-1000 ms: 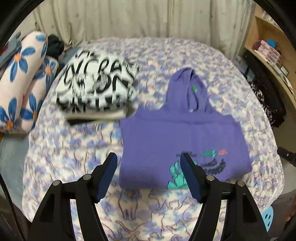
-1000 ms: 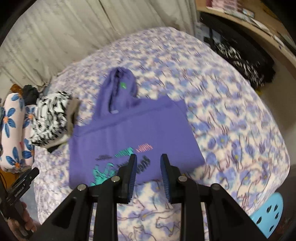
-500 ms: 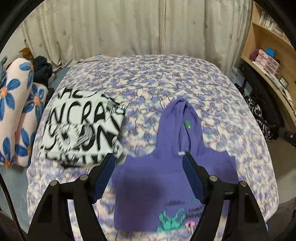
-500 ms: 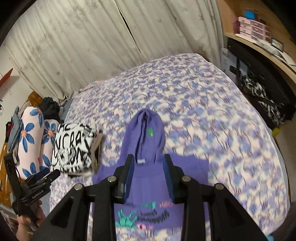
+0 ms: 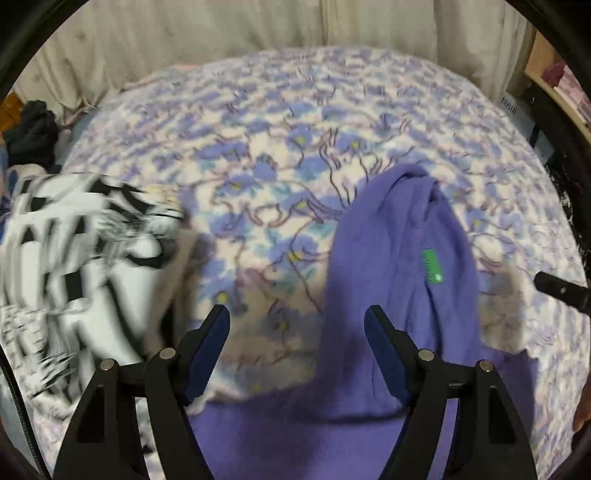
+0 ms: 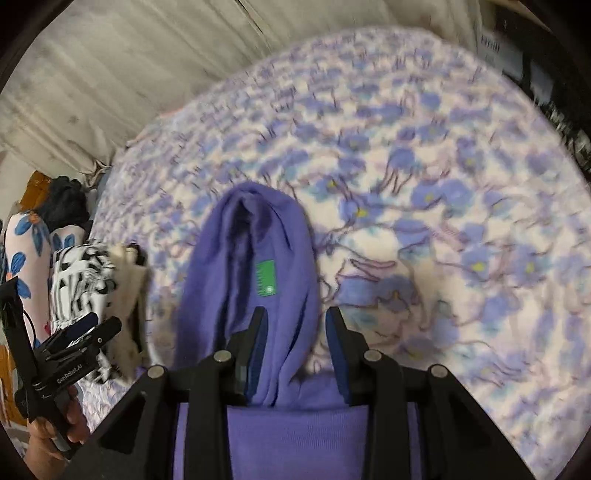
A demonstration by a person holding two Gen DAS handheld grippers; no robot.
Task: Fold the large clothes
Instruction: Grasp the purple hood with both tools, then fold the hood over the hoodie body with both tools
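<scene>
Left wrist view looks along my left tongs (image 5: pixel 297 325), whose two blue-padded fingers (image 5: pixel 207 347) stand wide apart and hold nothing. They hover above the bed (image 5: pixel 295 122), which is covered by a spread printed with blue and purple flowers. The purple hoodie (image 5: pixel 399 280) lies flat on that spread, its body nearest me and its hood pointing away toward the pale curtain (image 5: pixel 221 33). My left tongs sit over the hoodie's left shoulder edge, with the right finger over the hood's base and the left finger over bare spread. A small green label (image 5: pixel 432 266) shows inside the hood. To the left lies a folded black-and-white patterned garment (image 5: pixel 70 266), blurred, just beside the hoodie but apart from it. From the right wrist view, my right tongs (image 6: pixel 295 332) are part open, the gap narrower than on the left, and nothing is clamped between them. They straddle the right side of the hood near its base, the left finger over the hood cloth below the green label (image 6: pixel 266 277) and the right finger over the spread just beside the hood. I cannot tell whether the pads touch the cloth. The same view shows the left tongs (image 6: pixel 79 334) at the lower left, near the patterned garment (image 6: pixel 83 284) and a flowered pillow (image 6: pixel 29 254).
</scene>
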